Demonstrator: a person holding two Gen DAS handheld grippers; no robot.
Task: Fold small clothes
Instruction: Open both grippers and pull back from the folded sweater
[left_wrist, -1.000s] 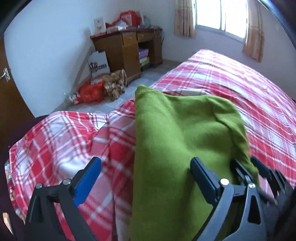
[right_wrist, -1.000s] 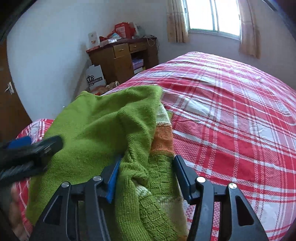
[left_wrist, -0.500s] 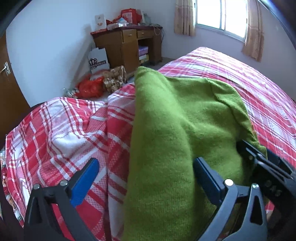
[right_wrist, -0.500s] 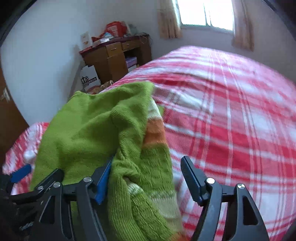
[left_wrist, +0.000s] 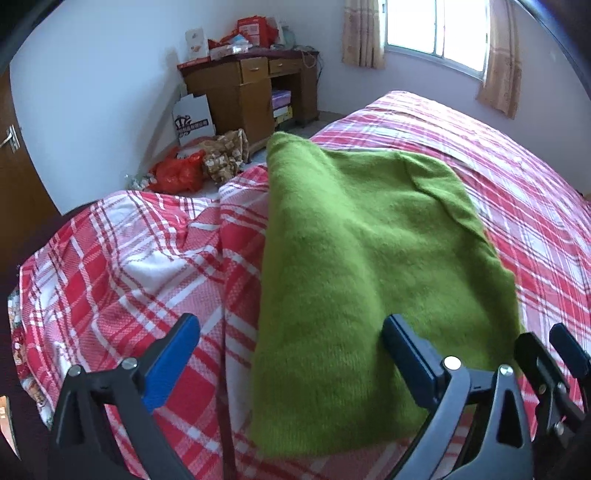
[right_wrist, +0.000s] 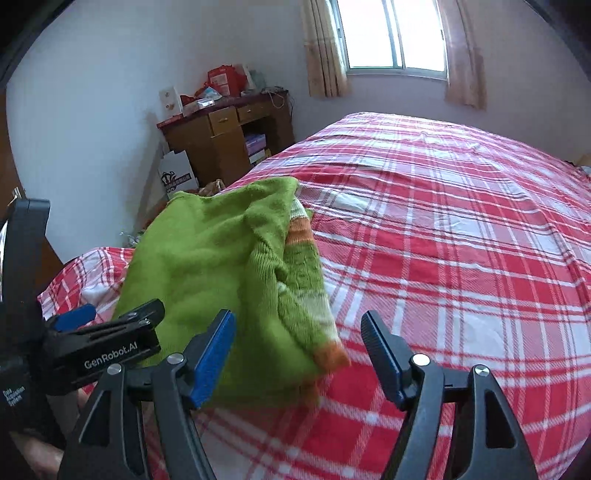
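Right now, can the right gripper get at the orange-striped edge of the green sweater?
Probably yes. The right gripper is open, and the orange-striped edge of the green sweater lies on the bed just ahead between its fingers. Nothing covers it; the left gripper sits off to the side.

sweater on bed | desk behind, beside wall

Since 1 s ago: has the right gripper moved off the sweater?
Yes. The right gripper backed away toward the camera; the green sweater now lies clear of its open jaws on the bedspread.
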